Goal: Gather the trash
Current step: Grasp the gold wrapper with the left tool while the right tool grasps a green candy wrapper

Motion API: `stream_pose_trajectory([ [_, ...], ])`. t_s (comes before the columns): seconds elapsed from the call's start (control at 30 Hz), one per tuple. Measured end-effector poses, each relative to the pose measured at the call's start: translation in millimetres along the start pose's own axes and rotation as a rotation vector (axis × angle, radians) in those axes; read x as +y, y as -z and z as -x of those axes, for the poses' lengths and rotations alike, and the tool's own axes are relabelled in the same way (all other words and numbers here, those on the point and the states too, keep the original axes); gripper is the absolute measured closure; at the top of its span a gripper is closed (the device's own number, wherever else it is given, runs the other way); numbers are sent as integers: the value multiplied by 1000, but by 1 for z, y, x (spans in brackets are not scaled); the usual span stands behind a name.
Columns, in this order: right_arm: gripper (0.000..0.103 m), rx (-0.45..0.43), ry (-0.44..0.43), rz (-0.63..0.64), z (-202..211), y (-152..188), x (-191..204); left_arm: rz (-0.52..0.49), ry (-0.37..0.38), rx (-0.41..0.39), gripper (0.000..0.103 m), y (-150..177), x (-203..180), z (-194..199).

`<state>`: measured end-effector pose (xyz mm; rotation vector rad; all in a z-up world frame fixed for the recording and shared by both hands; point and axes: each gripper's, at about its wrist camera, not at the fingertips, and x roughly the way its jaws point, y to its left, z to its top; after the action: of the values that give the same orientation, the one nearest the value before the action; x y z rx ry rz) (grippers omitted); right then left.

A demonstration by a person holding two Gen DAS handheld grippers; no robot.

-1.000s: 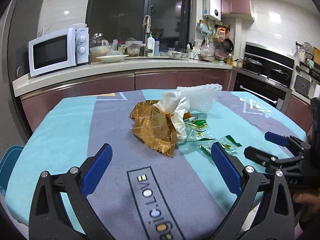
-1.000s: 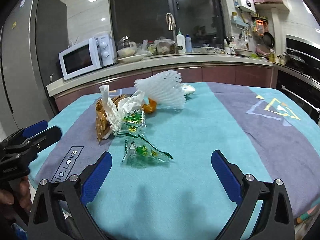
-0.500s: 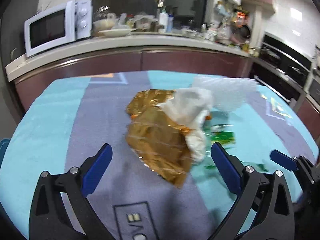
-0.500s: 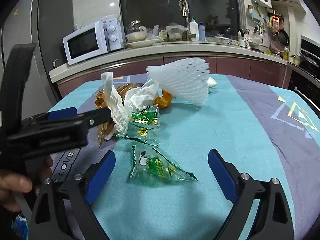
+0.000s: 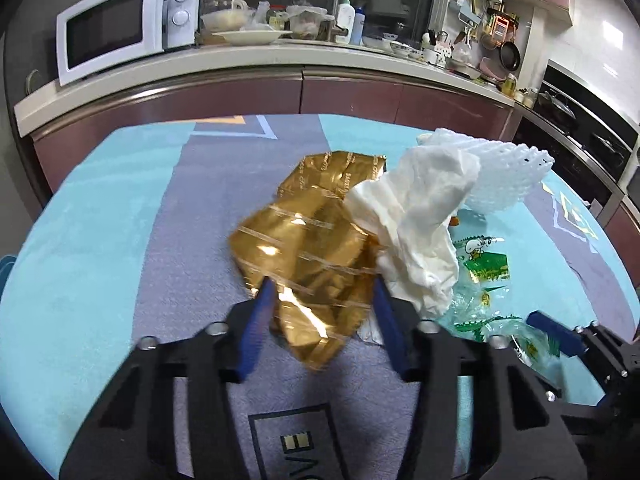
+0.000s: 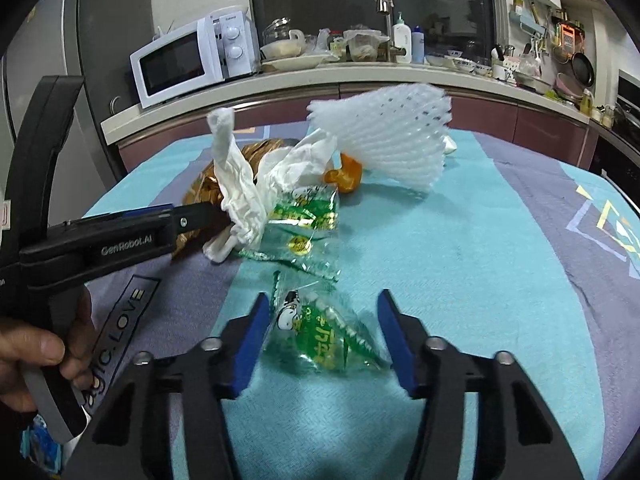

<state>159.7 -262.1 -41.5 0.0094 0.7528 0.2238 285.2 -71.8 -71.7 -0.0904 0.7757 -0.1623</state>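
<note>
A heap of trash lies on the table. A crumpled gold foil wrapper lies with its near end between the jaws of my left gripper, which are partly closed around it, open by the wrapper's width. A white tissue and a white foam fruit net lie to its right. A clear green snack wrapper lies between the jaws of my right gripper, also partly closed. A second green wrapper and an orange peel lie behind it.
The table has a teal and purple cloth. Behind it runs a kitchen counter with a microwave, bowls and bottles. An oven stands at the right. The left gripper also shows in the right wrist view.
Both grippers have moved forward into the trash and their jaws have narrowed. The left now brackets the gold wrapper, the right brackets the near green wrapper.
</note>
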Motion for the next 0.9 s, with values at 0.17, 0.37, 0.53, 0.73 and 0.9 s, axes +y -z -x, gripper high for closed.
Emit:
stream_pose_trajectory([
  [0.17, 69, 1, -21, -13, 3, 2, -1, 3, 33, 20, 83, 1, 0, -4],
  [0.37, 83, -3, -56, -28, 9, 5, -2, 19, 62, 21, 101, 2, 3, -5],
  [0.53, 85, -15, -77, -50, 16, 8, -5, 19, 66, -2, 101, 7, 5, 2],
  [0.73, 87, -29, -103, -70, 24, 11, -7, 27, 68, -60, 102, 12, 13, 32],
  [0.9, 89, -52, -122, -71, 33, 10, -3, 54, 65, -120, 102, 12, 28, 71],
])
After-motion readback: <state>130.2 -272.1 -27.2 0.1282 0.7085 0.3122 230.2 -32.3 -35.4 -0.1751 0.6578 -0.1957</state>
